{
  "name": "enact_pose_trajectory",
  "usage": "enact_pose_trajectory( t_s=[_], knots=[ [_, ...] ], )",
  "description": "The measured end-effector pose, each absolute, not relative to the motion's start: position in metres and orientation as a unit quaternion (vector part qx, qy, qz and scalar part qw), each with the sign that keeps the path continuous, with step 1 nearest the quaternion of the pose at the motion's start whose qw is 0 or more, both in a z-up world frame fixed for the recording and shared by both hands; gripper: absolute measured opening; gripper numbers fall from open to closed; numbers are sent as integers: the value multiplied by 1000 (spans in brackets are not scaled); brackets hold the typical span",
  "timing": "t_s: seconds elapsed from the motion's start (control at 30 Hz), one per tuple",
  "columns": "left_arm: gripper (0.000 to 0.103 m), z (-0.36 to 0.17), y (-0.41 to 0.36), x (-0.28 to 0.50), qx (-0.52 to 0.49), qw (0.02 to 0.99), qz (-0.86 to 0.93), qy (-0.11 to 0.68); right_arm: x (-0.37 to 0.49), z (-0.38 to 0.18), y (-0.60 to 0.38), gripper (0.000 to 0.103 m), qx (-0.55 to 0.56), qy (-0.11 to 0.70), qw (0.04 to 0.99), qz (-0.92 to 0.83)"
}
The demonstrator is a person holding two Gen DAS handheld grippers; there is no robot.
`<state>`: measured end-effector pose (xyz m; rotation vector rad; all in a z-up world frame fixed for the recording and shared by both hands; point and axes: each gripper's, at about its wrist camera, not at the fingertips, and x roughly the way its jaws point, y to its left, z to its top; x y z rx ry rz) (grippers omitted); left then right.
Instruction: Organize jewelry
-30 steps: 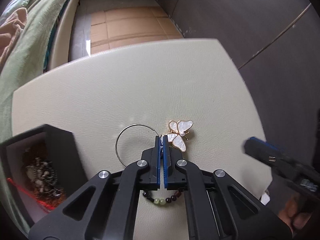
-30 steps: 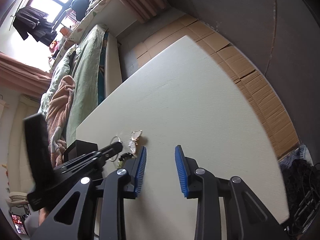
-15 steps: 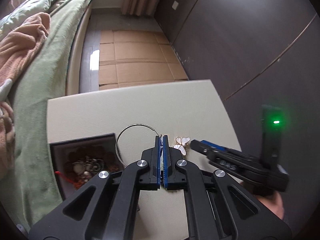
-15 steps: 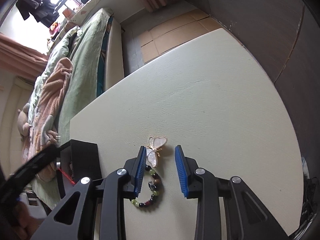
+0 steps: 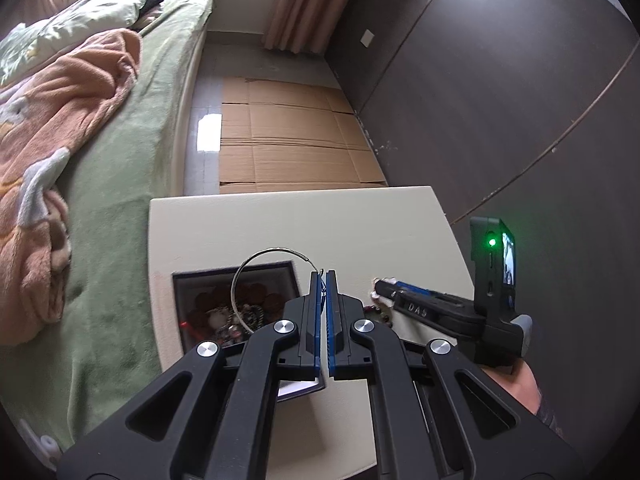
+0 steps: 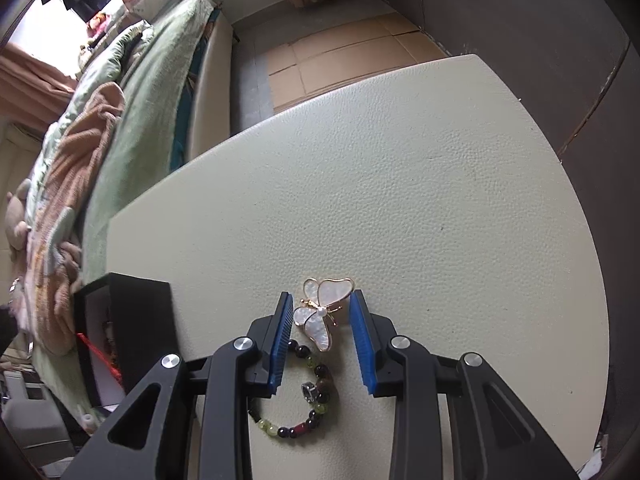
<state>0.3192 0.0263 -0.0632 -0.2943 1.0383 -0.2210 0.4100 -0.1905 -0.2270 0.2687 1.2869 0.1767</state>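
Observation:
My left gripper [image 5: 323, 276] is shut on a thin silver hoop [image 5: 256, 258], which hangs in the air above the open black jewelry box [image 5: 188, 280] holding several pieces. My right gripper [image 6: 320, 302] is open and stands low over the cream table [image 6: 420, 200], its blue pads on either side of a white butterfly brooch [image 6: 320, 312] without touching it. A beaded bracelet [image 6: 312, 400] of dark and green beads lies just behind the brooch, between the right gripper's fingers. In the left wrist view the right gripper [image 5: 378, 284] shows at the right, held by a hand.
The black box [image 6: 132, 320] stands at the table's left edge. A bed with green and peach blankets [image 5: 80, 120] runs along the left. Cardboard [image 5: 288, 140] covers the floor beyond the table, and a dark wall [image 5: 500, 100] stands at the right.
My left gripper lifted the hoop off the table and carried it left, over the black box. My right gripper moved in until its open fingers stand around the butterfly brooch.

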Motion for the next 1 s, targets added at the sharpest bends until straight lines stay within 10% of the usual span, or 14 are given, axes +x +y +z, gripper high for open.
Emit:
enact_pose_trajectory(
  t_s=[0.27,0.4,1.0],
  knots=[
    [8,-78,47,308,-159,847,-90,499,411,-220,-187,11,114,591,795,81],
    [62,-82,58,302,-168,853,-76,488,402,-206,-186,11,119,578,802,95],
    [80,-85,105,280,-200,862,-28,465,357,-130,-125,11,119,526,814,214]
  ],
)
